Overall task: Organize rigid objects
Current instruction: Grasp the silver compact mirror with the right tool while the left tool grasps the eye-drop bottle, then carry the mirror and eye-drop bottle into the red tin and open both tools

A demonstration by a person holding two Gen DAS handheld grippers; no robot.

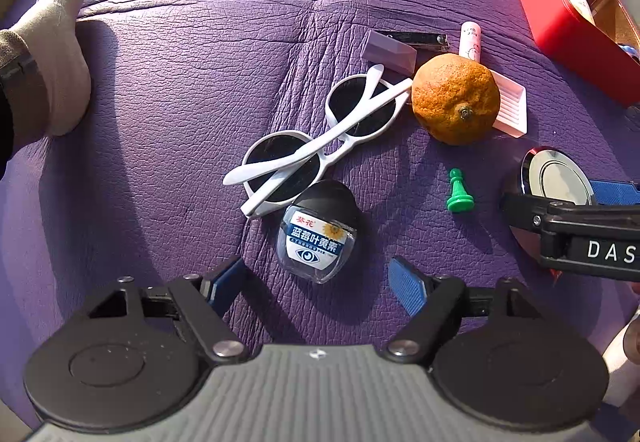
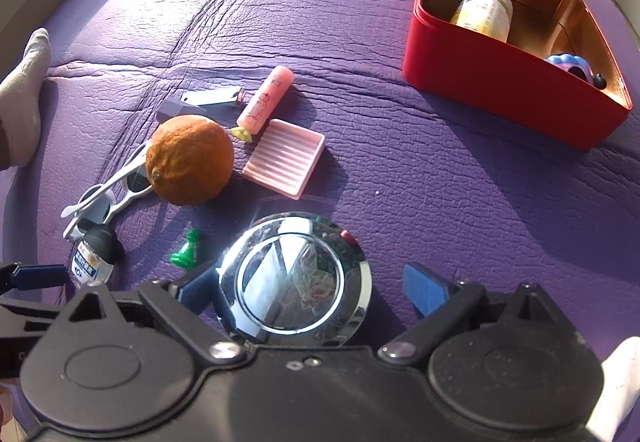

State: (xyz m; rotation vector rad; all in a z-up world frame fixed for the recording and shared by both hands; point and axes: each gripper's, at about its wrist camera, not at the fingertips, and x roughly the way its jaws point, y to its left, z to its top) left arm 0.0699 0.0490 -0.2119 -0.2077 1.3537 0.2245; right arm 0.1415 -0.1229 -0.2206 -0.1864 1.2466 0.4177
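A creased purple leather cushion [image 1: 180, 90] carries the clutter. The left tool [image 1: 316, 284] points steeply down with its blue ribbed pads spread to either side of a small clear eye-drop bottle [image 1: 316, 238] with a black cap and a blue-and-white label; the pads stand apart from it. Touching the bottle's cap lie white plastic sunglasses [image 1: 320, 146] with round dark lenses and folded arms. Beyond them sits a rough-skinned orange [image 1: 456, 98], partly covering a ribbed pink tray [image 1: 512, 106], with a lilac block [image 1: 390, 50], a metal nail clipper [image 1: 416, 39] and a pink tube [image 1: 470, 38] behind. A green pawn [image 1: 458, 192] lies between the bottle and a round chrome mirror [image 2: 296, 278]. The right tool [image 2: 314, 290] is spread around this mirror, its left pad close against the rim, its right pad clear. Toward the cushion's far right corner stands a red tin [image 2: 500, 82] with a coppery inside, holding a cream jar [image 2: 486, 10] and a blue toy [image 2: 572, 64]. A grey-socked foot [image 1: 60, 54] rests at the left edge.
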